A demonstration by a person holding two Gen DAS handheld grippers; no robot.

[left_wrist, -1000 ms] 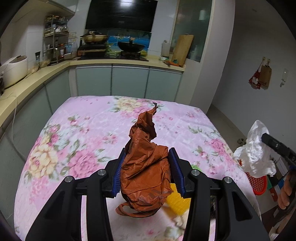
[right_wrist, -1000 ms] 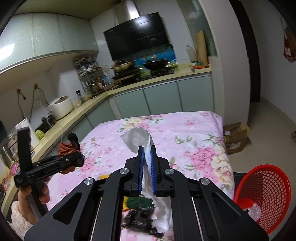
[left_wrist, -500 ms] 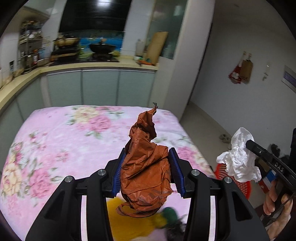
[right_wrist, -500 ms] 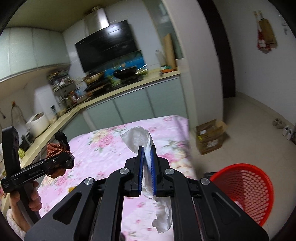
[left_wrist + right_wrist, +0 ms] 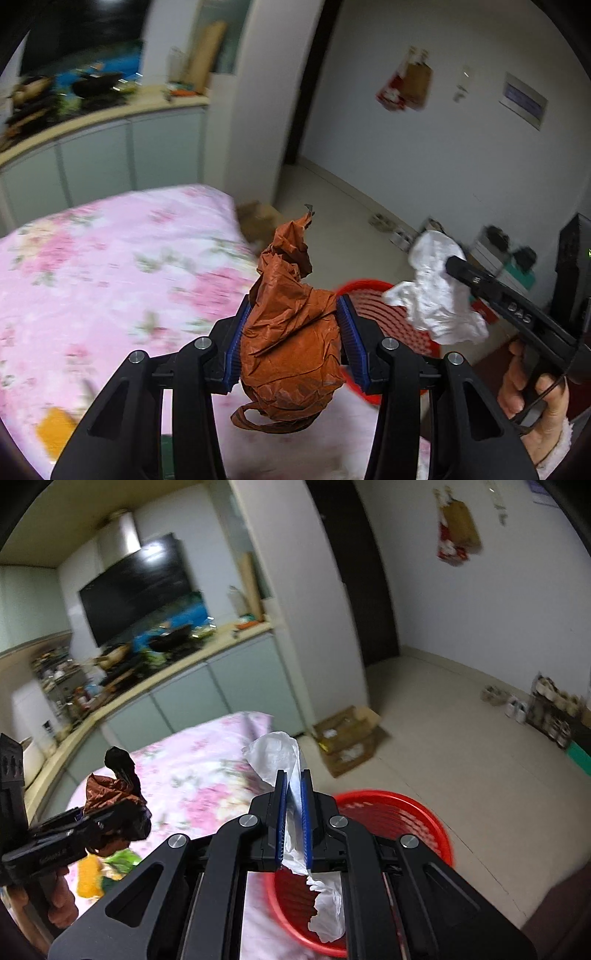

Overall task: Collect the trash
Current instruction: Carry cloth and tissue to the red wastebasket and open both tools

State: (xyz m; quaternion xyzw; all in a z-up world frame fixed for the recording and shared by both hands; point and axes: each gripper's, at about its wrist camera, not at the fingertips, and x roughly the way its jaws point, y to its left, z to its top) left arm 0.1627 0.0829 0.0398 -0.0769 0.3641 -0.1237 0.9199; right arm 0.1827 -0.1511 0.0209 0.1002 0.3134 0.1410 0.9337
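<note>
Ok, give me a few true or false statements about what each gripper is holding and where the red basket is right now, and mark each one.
1. The left gripper is shut on a crumpled brown bag. True.
2. The right gripper is open and holds nothing. False: it is shut on a white plastic bag.
3. The red basket stands on the floor beside the table. True.
4. The white plastic bag already lies in the red basket. False: it is clamped between the right gripper's fingers, hanging above the basket.
5. The table is covered with a plain blue cloth. False: the tablecloth is pink with a flower print.
</note>
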